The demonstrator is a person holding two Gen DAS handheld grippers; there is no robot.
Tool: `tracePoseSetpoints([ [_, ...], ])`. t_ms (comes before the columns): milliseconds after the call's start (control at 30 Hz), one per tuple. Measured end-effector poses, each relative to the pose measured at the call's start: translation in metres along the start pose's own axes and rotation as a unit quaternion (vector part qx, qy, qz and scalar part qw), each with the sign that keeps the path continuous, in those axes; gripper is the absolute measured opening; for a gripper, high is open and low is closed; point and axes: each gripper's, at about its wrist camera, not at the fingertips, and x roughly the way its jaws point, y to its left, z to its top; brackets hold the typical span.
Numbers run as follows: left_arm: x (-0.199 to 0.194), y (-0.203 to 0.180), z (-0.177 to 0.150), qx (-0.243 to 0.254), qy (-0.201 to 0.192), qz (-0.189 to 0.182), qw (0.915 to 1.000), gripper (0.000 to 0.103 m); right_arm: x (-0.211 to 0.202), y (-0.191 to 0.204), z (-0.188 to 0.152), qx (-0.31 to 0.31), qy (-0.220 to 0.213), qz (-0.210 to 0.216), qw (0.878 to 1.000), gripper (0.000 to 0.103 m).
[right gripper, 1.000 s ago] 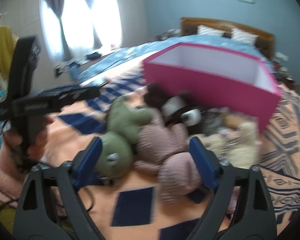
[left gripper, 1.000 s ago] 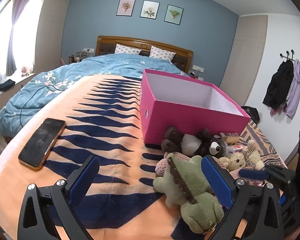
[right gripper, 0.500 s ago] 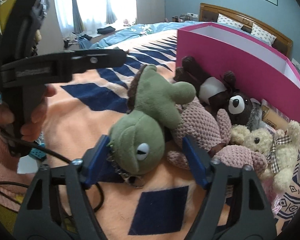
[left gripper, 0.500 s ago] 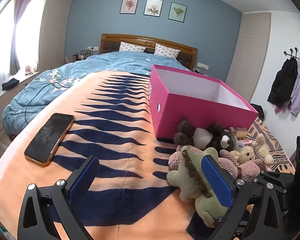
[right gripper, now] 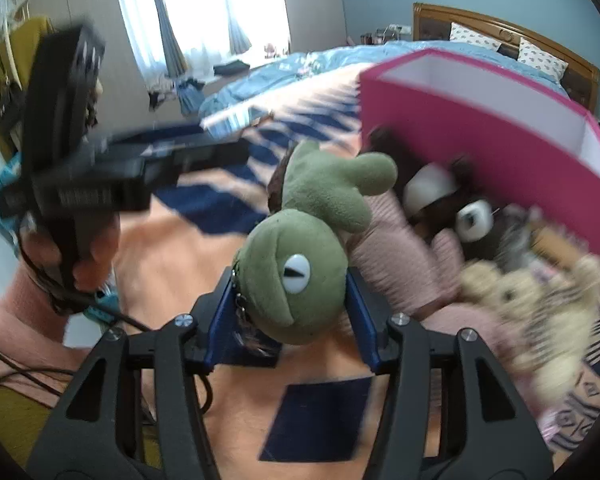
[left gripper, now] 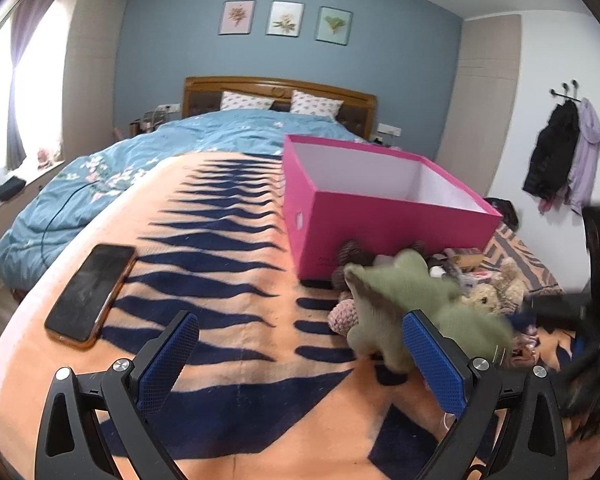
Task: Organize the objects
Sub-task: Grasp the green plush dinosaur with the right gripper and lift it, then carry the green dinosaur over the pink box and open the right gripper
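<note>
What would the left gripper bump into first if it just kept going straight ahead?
Most likely only the orange and navy blanket: the open left gripper tilts down toward bare bedding, between the phone and the green plush toy. Depth is uncertain.

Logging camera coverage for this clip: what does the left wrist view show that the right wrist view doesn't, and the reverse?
Left wrist only: a phone lying on the orange blanket, coats on wall hooks, and the left gripper with open, empty jaws.
Right wrist only: the right gripper, jaws closing around the green frog toy's head, plus the hand holding the other gripper.
Both: the frog, the pink box, other plush toys, the bed.
</note>
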Motion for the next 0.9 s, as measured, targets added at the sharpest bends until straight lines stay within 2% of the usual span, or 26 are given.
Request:
tracePoseSetpoints([
  [67, 0.003, -0.007, 0.001, 0.018, 0.0, -0.014, 0.9997, 0.103, -0.015, -0.012, 0.009, 0.007, -0.02, 0.005, 1.0, 0.054],
  [200, 0.012, -0.028, 0.003, 0.067, 0.007, -0.035, 0.9971, 0.103, -0.026, -0.039, 0.021, 0.035, -0.028, 0.016, 0.999, 0.052],
  [267, 0.019, -0.04, 0.004, 0.092, 0.012, -0.045, 0.9947, 0.103, -0.026, -0.054, 0.024, 0.052, -0.018, 0.02, 0.998, 0.041],
  [333, 0.028, -0.049, 0.005, 0.112, 0.018, -0.061, 0.9917, 0.103, -0.031, -0.069, 0.023, 0.076, -0.024, 0.026, 0.996, 0.041],
  [400, 0.038, -0.054, 0.006, 0.119, 0.029, -0.064, 0.9904, 0.103, -0.037, -0.081, 0.019, 0.097, -0.028, 0.015, 0.995, 0.041],
  [500, 0.05, -0.057, 0.005, 0.121, 0.04, -0.074, 0.989, 0.103, -0.045, -0.078, 0.012, 0.104, -0.039, -0.005, 0.994, 0.041],
  [633, 0.058, -0.057, 0.005, 0.118, 0.048, -0.094, 0.9874, 0.095, -0.05, -0.066, 0.011, 0.097, -0.051, -0.01, 0.994, 0.057],
  [700, 0.061, -0.058, 0.005, 0.118, 0.053, -0.102, 0.9864, 0.093, -0.049, -0.063, 0.014, 0.095, -0.057, -0.012, 0.994, 0.058],
  [767, 0.065, -0.056, 0.005, 0.109, 0.064, -0.123, 0.9843, 0.087, -0.041, -0.059, 0.016, 0.093, -0.056, -0.014, 0.994, 0.064],
  [900, 0.068, -0.051, 0.004, 0.094, 0.078, -0.144, 0.982, 0.08, -0.021, -0.052, 0.021, 0.076, -0.041, -0.039, 0.995, 0.064],
])
